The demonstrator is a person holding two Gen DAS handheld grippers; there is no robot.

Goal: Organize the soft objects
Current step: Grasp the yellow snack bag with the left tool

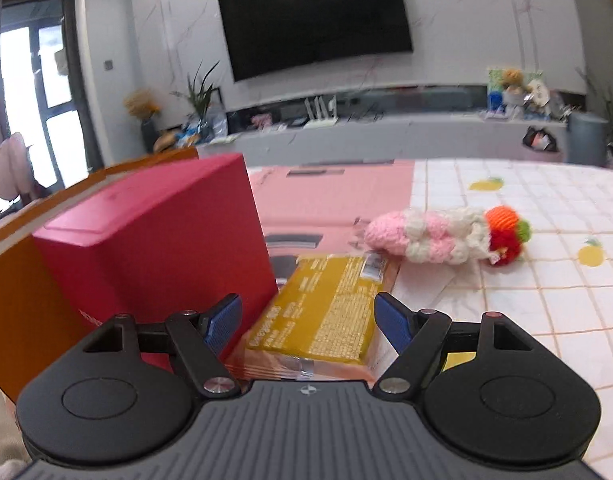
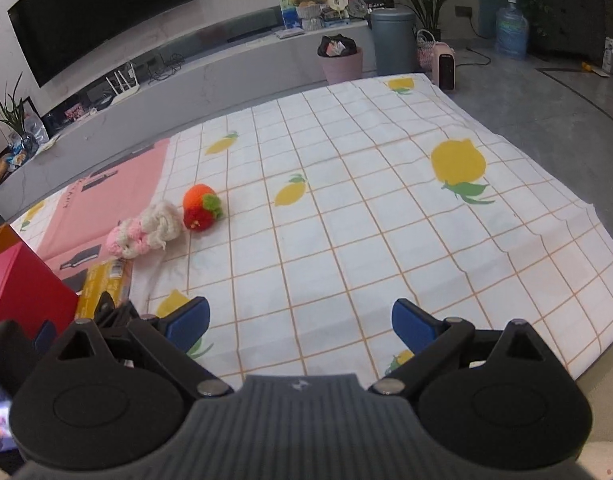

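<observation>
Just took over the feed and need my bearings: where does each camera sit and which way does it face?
Left wrist: on the left gripper, open, aimed over a yellow packet beside a red box, towards the TV wall.
Right wrist: on the right gripper, open, tilted down at the lemon-print cloth; the left gripper shows at its left edge.
Shared: crocheted toy, box, packet, TV.

My two handheld grippers, black and grey

My left gripper (image 1: 308, 320) and right gripper (image 2: 300, 322) share blue fingertip pads, black linkages, silver pivot screws, ribbed grey bodies.
</observation>
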